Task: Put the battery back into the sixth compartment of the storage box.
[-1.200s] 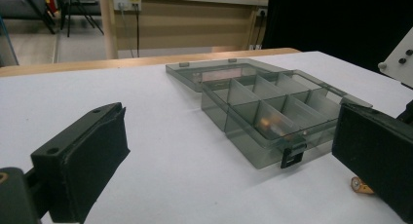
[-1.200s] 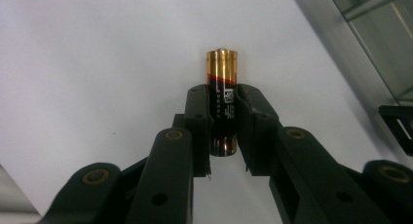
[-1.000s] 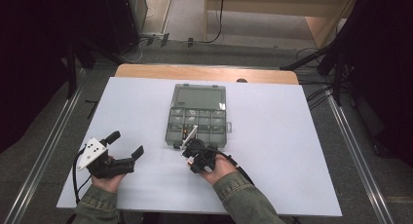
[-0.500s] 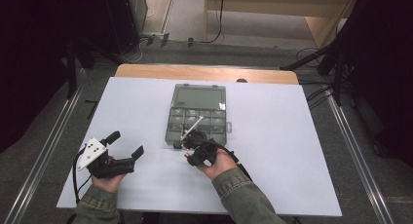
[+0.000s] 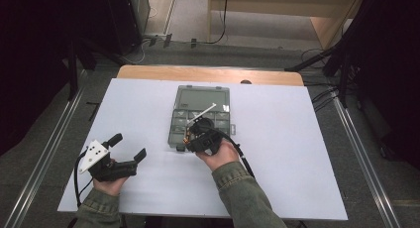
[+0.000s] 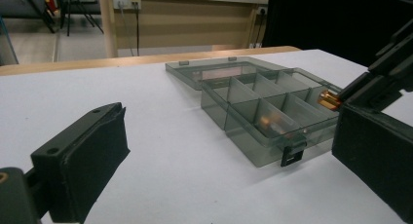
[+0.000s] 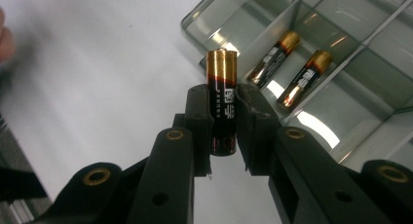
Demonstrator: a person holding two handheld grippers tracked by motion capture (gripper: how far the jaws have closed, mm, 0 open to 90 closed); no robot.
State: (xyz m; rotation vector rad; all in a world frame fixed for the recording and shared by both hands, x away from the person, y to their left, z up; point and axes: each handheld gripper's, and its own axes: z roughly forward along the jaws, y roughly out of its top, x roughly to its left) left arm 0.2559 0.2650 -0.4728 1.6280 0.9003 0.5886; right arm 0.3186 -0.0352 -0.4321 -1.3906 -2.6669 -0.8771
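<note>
I am holding a battery [image 7: 221, 100] upright in my right gripper [image 7: 223, 118], the jaws clamping its black lower body while its gold cap is sticking out above the pads. White print is running along the black casing, too small for me to read. Two more batteries [image 7: 292, 73] with the same black-and-gold look are lying in a compartment of the clear organiser box [image 5: 178, 124] at two o'clock from the held one. My left gripper [image 5: 130, 149] is resting wide apart on the worktop [image 5: 297, 153].
</note>
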